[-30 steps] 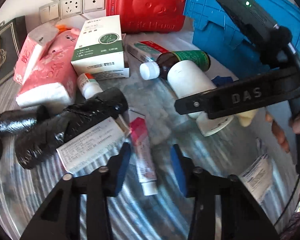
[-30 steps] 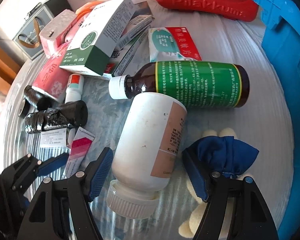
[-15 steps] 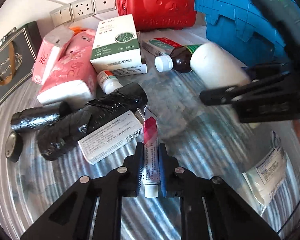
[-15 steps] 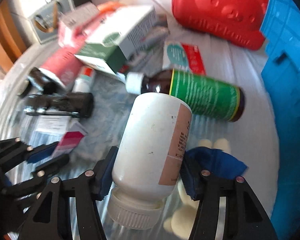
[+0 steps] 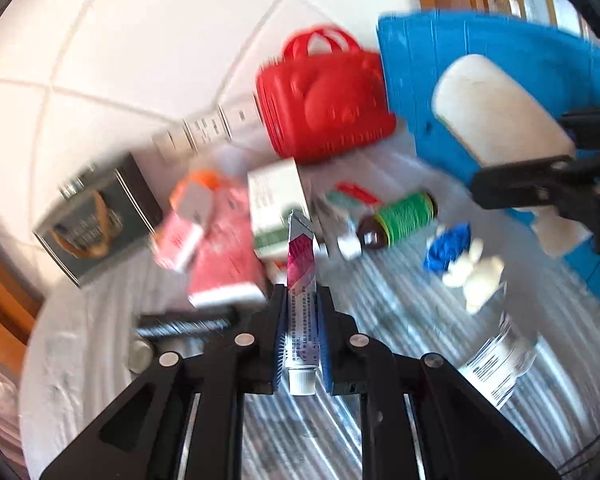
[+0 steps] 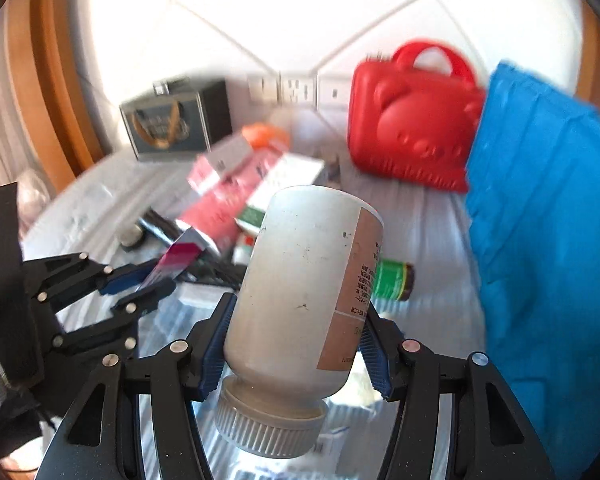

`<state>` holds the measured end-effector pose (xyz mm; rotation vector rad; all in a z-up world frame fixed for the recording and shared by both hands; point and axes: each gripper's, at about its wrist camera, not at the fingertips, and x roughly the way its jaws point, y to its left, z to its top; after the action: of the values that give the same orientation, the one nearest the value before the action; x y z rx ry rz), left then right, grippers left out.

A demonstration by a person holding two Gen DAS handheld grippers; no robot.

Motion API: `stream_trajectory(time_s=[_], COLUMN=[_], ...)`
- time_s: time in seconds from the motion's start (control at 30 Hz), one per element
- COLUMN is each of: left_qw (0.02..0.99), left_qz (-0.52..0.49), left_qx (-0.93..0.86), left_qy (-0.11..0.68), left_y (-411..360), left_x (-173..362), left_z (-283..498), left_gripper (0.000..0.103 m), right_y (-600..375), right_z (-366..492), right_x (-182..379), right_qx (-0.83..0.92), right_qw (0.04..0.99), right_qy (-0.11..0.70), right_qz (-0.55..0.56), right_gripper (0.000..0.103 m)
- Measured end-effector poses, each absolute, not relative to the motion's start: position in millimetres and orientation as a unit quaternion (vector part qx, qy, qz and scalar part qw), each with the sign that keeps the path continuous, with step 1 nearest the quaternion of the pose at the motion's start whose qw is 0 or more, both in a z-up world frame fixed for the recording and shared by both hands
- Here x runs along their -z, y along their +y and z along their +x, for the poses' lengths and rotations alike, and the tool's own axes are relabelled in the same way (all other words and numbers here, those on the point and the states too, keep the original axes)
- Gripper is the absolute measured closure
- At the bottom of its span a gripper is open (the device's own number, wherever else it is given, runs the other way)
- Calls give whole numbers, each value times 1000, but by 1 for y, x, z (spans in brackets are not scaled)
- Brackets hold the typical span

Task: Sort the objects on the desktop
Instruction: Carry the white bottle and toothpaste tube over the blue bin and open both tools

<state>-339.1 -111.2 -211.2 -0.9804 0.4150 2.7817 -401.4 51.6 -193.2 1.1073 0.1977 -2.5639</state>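
My left gripper (image 5: 301,340) is shut on a white and pink ointment tube (image 5: 300,276), held up off the table with its cap toward the camera. My right gripper (image 6: 294,344) is shut on a large white pill bottle (image 6: 304,292), cap down, lifted above the table. The bottle also shows in the left wrist view (image 5: 500,108), in front of the blue crate (image 5: 480,60). The left gripper with the tube shows in the right wrist view (image 6: 140,284).
On the table lie a brown bottle with green label (image 5: 400,220), a green and white box (image 5: 276,208), pink tissue packs (image 5: 224,256), a blue and white soft toy (image 5: 460,256), black rolls (image 5: 184,324), a red bear case (image 6: 412,120) and a dark gift bag (image 6: 172,120).
Both grippers have lifted their objects off the table and tilted upward. The tube and the white bottle now hang in the air, and the view is blurred by motion.
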Motion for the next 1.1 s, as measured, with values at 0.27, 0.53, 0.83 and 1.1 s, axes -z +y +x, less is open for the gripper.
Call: stream_trajectory(time_s=[0.27,0.53,0.83,1.1], left_qw=[113,179,223,210], left_qz=[-245,-165,-122,-141], left_qx=[-948,-953,-953,-950], left_qy=[172,179,163,185], left_y=[-75,14,156,247], left_x=[134,57,-4,-17], left_z=[-315,-308,-321,-340], left_gripper=[89,89,89,87], right_y=[90,188,331,407], right_z=[-325,-252,-244,-276], right_x=[104,17,-40,-38], right_qx=[941,976,981,971], right_qw=[135,50,-37,-47], right_qy=[24,-24,-40,-79], right_qz=[308,213,189,220], right_gripper=[46,46,46,44])
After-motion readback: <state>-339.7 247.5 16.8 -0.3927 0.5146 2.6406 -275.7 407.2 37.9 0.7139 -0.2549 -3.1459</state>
